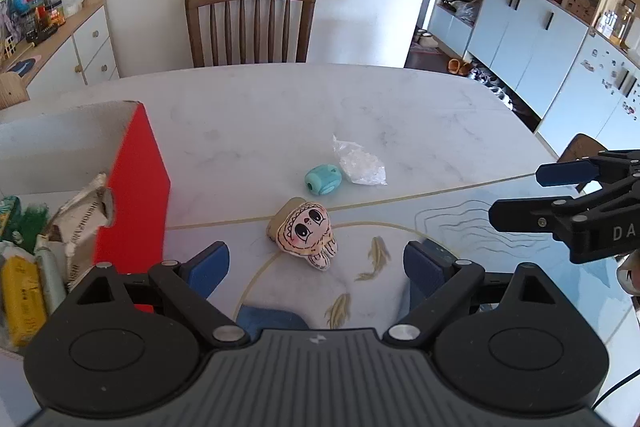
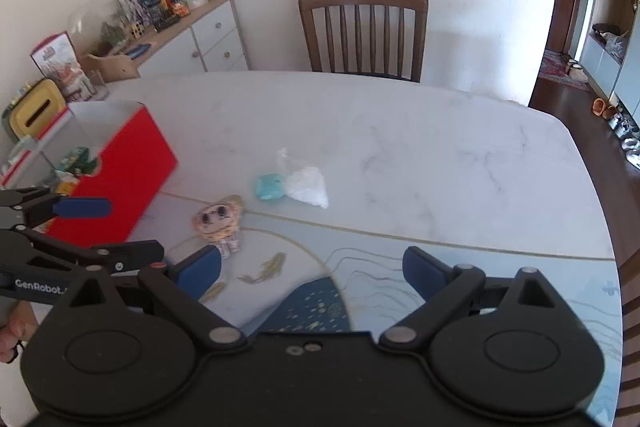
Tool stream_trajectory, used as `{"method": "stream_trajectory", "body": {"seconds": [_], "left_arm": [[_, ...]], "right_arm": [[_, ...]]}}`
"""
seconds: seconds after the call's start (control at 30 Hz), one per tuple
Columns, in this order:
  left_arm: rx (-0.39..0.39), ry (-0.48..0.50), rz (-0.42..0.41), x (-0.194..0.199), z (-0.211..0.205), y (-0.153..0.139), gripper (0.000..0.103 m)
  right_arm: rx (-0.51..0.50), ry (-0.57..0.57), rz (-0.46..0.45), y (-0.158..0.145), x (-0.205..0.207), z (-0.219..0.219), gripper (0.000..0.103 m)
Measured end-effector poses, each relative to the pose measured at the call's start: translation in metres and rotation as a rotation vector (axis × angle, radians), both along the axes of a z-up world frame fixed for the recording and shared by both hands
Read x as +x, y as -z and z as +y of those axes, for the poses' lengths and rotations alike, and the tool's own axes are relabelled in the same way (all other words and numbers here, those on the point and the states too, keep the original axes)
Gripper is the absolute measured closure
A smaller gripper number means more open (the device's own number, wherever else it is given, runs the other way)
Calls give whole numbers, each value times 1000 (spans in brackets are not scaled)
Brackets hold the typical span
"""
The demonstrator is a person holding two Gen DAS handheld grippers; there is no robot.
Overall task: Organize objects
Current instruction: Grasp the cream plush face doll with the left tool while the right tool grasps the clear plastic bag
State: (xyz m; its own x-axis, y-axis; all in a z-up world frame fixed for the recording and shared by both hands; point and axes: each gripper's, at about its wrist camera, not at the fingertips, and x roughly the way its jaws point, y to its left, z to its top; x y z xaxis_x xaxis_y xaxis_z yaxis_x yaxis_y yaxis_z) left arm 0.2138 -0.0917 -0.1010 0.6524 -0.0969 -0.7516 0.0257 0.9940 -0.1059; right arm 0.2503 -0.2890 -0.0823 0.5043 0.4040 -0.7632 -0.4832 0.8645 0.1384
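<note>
Left tongs (image 1: 316,263) and right tongs (image 2: 312,267): wide, empty. Doll (image 1: 306,233), mid-table near red box (image 1: 132,187): flat, soft; risk of sliding when pinched.

The left gripper (image 2: 96,229) body, seen from the right wrist view, bears white lettering "GenRobot." The right gripper (image 1: 516,193) body, seen from the left wrist view, shows the letters "DA", cut off at the frame edge. Other print is illegible.

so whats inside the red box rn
In the left wrist view the red box holds a yellow packet, something green and a crumpled printed wrapper. Its walls hide anything lower down.
</note>
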Motion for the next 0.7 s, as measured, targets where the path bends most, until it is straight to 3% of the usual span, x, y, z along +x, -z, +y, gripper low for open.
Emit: {"method": "stream_trajectory", "body": {"seconds": [0.47, 0.7], "left_arm": [[92, 9, -11, 37, -15, 44, 8], [138, 14, -21, 51, -25, 61, 9]], "right_arm": [[-12, -27, 59, 49, 66, 27, 9], [1, -68, 81, 56, 96, 42, 10]]}}
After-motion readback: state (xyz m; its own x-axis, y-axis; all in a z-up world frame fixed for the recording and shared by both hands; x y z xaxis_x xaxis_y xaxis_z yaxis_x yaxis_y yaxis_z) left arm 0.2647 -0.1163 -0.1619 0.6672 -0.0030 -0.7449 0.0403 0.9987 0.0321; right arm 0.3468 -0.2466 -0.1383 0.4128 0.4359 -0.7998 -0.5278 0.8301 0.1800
